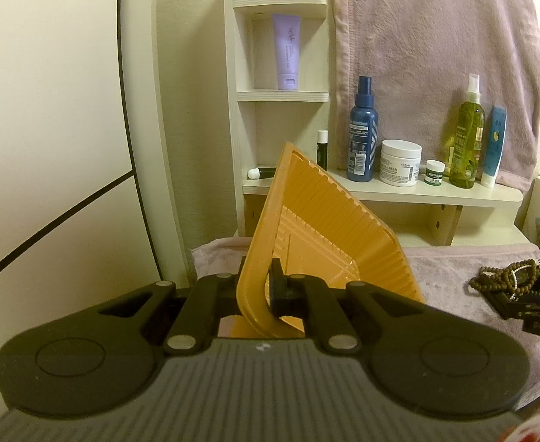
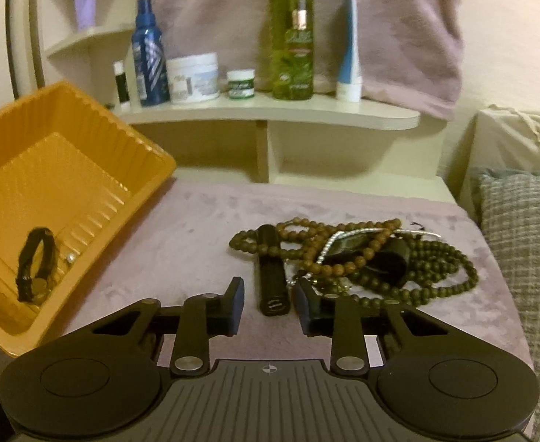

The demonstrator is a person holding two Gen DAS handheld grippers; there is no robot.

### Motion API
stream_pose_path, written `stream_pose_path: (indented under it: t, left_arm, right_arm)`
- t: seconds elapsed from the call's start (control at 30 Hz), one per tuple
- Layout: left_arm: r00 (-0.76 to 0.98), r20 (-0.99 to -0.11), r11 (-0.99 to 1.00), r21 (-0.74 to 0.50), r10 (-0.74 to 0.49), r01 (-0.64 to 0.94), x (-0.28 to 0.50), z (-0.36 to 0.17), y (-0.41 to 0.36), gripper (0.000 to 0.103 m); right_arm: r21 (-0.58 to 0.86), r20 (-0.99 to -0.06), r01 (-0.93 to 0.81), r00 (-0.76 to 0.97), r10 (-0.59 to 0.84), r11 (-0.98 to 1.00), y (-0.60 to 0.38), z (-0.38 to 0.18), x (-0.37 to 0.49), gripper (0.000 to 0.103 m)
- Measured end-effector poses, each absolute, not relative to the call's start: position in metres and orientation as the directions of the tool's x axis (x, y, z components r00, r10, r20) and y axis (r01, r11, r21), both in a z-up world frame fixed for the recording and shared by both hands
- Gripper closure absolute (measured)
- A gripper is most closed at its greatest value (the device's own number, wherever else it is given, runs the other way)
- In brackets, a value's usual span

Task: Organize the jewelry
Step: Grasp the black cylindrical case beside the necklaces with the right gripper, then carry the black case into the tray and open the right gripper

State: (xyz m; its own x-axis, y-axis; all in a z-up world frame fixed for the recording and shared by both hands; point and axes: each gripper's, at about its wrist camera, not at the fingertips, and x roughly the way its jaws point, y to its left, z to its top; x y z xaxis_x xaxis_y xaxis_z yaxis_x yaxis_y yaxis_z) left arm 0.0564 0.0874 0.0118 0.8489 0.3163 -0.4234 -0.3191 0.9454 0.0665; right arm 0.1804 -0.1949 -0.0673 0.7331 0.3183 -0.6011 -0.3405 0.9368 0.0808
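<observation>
My left gripper (image 1: 260,291) is shut on the rim of an orange plastic tray (image 1: 317,221) and holds it tilted up on its side. In the right wrist view the tray (image 2: 96,136) stands tilted at the left, with a black watch (image 2: 35,263) and a small silver piece (image 2: 70,257) inside. My right gripper (image 2: 270,305) is open just above the purple cloth, its fingers either side of the near end of a black cylinder (image 2: 271,276). Behind it lies a tangle of brown and green bead strings (image 2: 362,258). The beads (image 1: 513,276) also show at the right of the left wrist view.
A white shelf (image 2: 270,112) at the back carries a blue spray bottle (image 2: 150,55), a white jar (image 2: 194,77), a small green jar (image 2: 241,84), a green bottle (image 2: 292,37) and a blue tube (image 2: 349,48). A checked cushion (image 2: 524,258) lies at the right.
</observation>
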Motion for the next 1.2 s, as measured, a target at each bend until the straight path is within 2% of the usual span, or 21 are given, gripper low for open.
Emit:
stream_pose_path:
  t: [0.1, 0.17, 0.3, 0.53, 0.97, 1.2]
  left_arm:
    - [0.849, -0.424, 0.946, 0.066, 0.316, -0.319, 0.057, 0.012, 0.088, 0.096]
    - [0.849, -0.424, 0.945, 0.067, 0.316, -0.319, 0.057, 0.012, 0.088, 0.096]
    - [0.849, -0.423, 0.945, 0.067, 0.316, -0.319, 0.057, 0.012, 0.088, 0.096]
    - [0.85, -0.423, 0.946, 0.067, 0.314, -0.317, 0.057, 0.012, 0.087, 0.096]
    - [0.849, -0.425, 0.946, 0.063, 0.313, -0.317, 0.058, 0.013, 0.089, 0.096]
    - [0.85, -0.426, 0.947, 0.062, 0.311, -0.316, 0.058, 0.013, 0.09, 0.096]
  right_arm:
    - [0.054, -0.61, -0.343, 0.732, 0.303, 0.938, -0.188, -0.072, 0.187, 0.076]
    - [0.034, -0.616, -0.342, 0.733, 0.289, 0.939, -0.185, -0.075, 0.19, 0.083]
    - [0.046, -0.619, -0.346, 0.726, 0.298, 0.937, -0.185, -0.074, 0.189, 0.083]
    - [0.152, -0.644, -0.357, 0.671, 0.367, 0.922, -0.185, -0.068, 0.164, 0.083]
    - [0.077, -0.647, -0.384, 0.683, 0.339, 0.92, -0.167, -0.08, 0.175, 0.083]
    - [0.086, -0.656, -0.349, 0.685, 0.317, 0.933, -0.167, -0.078, 0.179, 0.083]
